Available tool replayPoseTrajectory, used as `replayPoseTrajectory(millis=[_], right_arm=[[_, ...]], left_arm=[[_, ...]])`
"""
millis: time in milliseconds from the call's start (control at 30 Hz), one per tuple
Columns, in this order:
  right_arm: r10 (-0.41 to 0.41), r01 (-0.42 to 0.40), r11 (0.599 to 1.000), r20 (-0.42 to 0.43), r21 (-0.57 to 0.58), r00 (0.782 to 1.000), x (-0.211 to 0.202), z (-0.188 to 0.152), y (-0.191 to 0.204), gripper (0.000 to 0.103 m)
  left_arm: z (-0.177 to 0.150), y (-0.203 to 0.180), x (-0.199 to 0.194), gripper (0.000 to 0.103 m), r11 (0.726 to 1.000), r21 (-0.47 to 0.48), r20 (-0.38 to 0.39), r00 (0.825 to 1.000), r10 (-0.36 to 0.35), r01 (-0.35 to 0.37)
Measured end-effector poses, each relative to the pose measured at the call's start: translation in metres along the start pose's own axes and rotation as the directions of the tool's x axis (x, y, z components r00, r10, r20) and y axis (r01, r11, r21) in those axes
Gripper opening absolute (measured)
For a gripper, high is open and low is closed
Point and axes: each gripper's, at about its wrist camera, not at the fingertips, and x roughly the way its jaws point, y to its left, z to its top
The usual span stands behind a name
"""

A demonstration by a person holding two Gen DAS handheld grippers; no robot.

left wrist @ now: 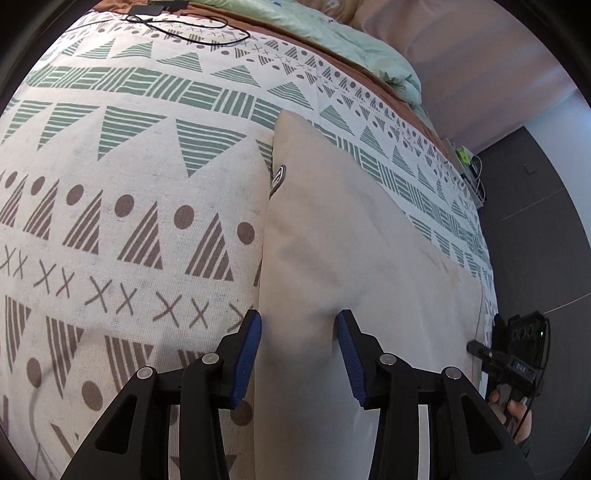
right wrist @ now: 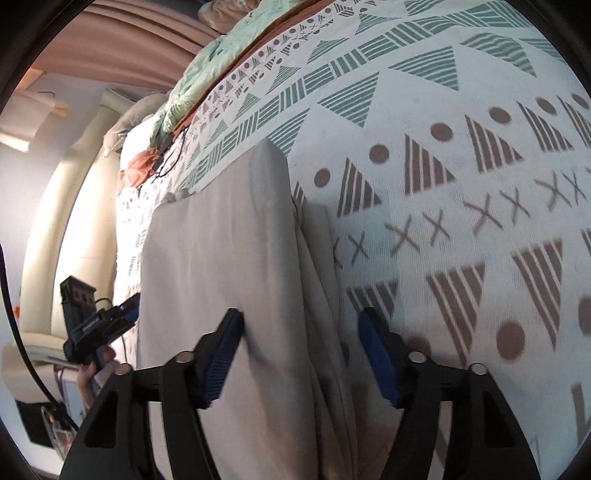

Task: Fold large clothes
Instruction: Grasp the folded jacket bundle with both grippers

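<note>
Right now your left tongs [left wrist: 298, 321] stand apart, their blue pads [left wrist: 248, 360] straddling the near edge of the beige garment [left wrist: 332, 240], and the cloth between them looks slightly bunched, though they are not clamped on it. That garment lies folded lengthwise on the bed, over a patterned bedspread [left wrist: 129, 184] printed with green and brown triangles, dots and crosses. A small oval patch [left wrist: 277, 176] shows on its left edge, just beside the fold. In the left wrist view your right hand [left wrist: 517, 410] grips the other tool at the far right edge of the garment, near the side of the bed. Your right tongs [right wrist: 301, 325] are apart as well, one pad on the flat folded panel of the garment [right wrist: 229, 240] and the other beside its layered right edge, where several plies of cloth stack up. In that view your left tongs [right wrist: 127, 308] sit at the garment's left edge, held by your left hand [right wrist: 88, 380]. A black cable [left wrist: 192, 31] loops on the bedspread at the far end, and a pale green quilt [left wrist: 332, 40] lies bunched beyond it along the brown bed edge.
</note>
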Motion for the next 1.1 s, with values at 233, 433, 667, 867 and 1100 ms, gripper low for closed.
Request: replayPoseTrajectory(millis=[233,433,667,867,1100], right_arm=[[-0.049,0.047,0.998,0.055,0.035,0.997,0.004,0.013,-0.003,0.021],[-0.049,0.047,0.997,0.038,0.064,0.998,-0.006,0.015,-0.010,0.027],[0.091,-0.088,0.995,-0.086,0.041,0.992,-0.008,0.006,-0.016,0.072],[0.173,-0.170,0.985,-0.117,0.039,0.978,0.012,0.011,-0.013,0.072],[0.161,-0.161,0.987,-0.132,0.009,0.978,0.040,0.025,0.009,0.058]], left_arm=[[-0.001,0.002,-0.001,0.044,1.000,-0.007,0.003,1.000,-0.008,0.008],[-0.004,0.002,-0.003,0.044,1.000,-0.004,0.006,1.000,-0.004,0.004],[-0.003,0.004,-0.004,0.044,1.000,-0.003,-0.001,1.000,-0.004,0.004],[0.001,0.000,0.000,0.044,1.000,-0.008,0.016,1.000,0.022,-0.022],[0.008,-0.003,0.007,0.044,1.000,0.003,0.030,0.999,0.028,-0.029]])
